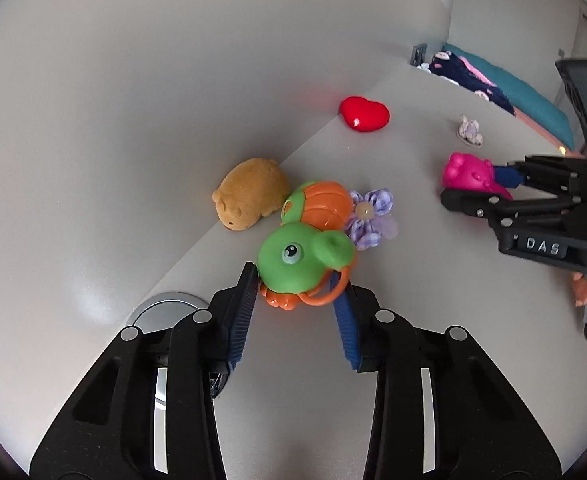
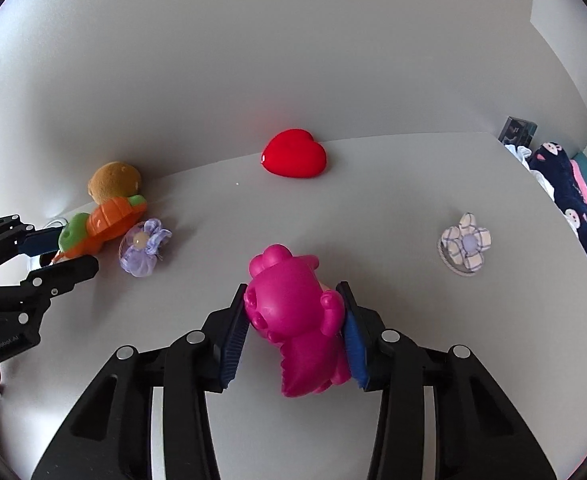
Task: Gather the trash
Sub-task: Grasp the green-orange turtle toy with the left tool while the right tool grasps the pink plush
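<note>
The left hand-held gripper is closed on a green toy, the right hand-held gripper on a pink toy; 5 items remain on the tabletop, and no bin is seen.

Hidden behind the green toy: the left gripper tips, so contact unclear. Half covered by that gripper's linkage: a round metal disc, identity unclear. Covered by the pink toy: the right pads' inner faces. Cut by the right edge: dark patterned fabric. Too small to identify: a dark box at the table's far corner.
</note>
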A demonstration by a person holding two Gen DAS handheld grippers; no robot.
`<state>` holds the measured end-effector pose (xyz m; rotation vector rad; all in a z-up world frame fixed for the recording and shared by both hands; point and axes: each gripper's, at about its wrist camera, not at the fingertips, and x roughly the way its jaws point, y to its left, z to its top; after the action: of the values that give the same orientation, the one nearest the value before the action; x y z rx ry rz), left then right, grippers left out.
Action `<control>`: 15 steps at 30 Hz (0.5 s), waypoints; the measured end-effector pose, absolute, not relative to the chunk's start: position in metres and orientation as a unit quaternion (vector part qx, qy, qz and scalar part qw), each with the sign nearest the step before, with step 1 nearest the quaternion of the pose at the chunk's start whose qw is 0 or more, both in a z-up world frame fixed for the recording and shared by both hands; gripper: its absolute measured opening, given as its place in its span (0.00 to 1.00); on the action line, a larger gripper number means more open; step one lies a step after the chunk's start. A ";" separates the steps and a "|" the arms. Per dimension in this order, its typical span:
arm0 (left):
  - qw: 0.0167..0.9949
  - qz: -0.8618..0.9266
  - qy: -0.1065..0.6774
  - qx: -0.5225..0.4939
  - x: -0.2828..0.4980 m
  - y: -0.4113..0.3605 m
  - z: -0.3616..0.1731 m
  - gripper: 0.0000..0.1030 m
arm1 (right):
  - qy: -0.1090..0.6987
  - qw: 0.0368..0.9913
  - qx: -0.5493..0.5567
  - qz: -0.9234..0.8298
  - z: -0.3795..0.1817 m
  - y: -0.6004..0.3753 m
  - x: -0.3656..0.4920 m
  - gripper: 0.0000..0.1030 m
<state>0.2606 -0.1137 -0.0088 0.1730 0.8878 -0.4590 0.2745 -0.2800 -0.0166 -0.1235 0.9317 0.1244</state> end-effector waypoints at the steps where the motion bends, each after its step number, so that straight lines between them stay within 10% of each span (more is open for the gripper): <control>1: 0.874 -0.220 0.426 0.079 0.261 -0.114 -0.009 0.36 | 0.449 0.890 -0.059 0.058 -0.017 -0.280 0.274 0.43; 10: 0.893 -0.208 0.396 0.053 0.247 -0.116 0.006 0.28 | 0.450 0.891 -0.018 0.059 -0.013 -0.294 0.258 0.42; 12: 0.895 -0.207 0.392 0.048 0.240 -0.116 0.009 0.22 | 0.451 0.890 -0.008 0.063 -0.011 -0.296 0.252 0.42; 13: 0.896 -0.207 0.391 0.043 0.237 -0.116 0.010 0.04 | 0.451 0.890 -0.003 0.066 -0.009 -0.298 0.247 0.42; 15: 0.893 -0.210 0.396 0.034 0.231 -0.117 0.011 0.04 | 0.451 0.890 0.004 0.070 -0.006 -0.299 0.239 0.42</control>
<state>0.2305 -0.1171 0.0110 0.0713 0.8224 -0.4354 0.2388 -0.2993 -0.0056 0.0081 0.9361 0.1461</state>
